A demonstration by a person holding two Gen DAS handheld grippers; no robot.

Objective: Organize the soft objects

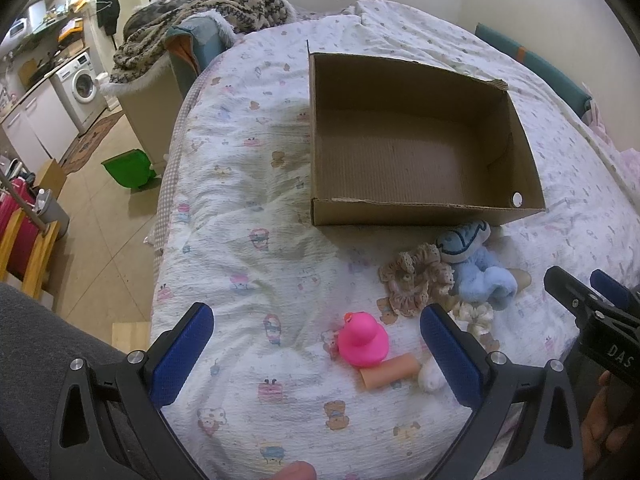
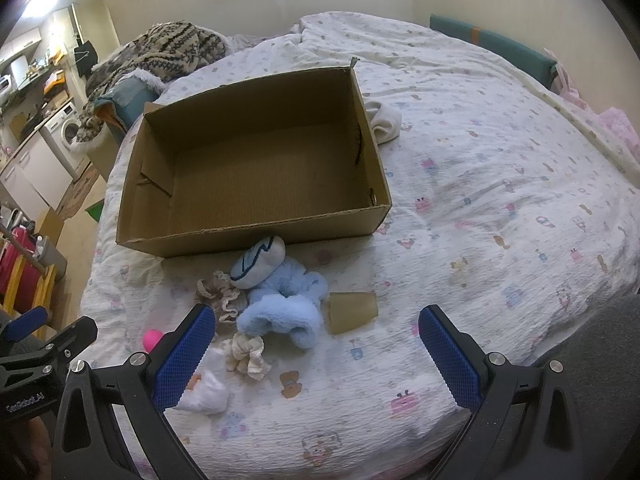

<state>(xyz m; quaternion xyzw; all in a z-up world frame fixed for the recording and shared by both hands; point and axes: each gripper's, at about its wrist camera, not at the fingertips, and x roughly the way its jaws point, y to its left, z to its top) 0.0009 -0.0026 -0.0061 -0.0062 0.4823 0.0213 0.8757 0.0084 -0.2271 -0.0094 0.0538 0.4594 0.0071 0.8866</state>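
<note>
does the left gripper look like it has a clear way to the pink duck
Probably yes. The left gripper is open and empty, and the pink duck sits on the bedsheet just ahead between its fingers. Only a peach tube lies against the duck's near side.

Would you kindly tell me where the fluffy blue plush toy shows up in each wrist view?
Left wrist: blue plush toy lies right of centre, below the cardboard box's near wall.
Right wrist: blue plush toy lies left of centre, below the same box.
Shared landmark: the frilly beige scrunchie touching its left side.
</note>
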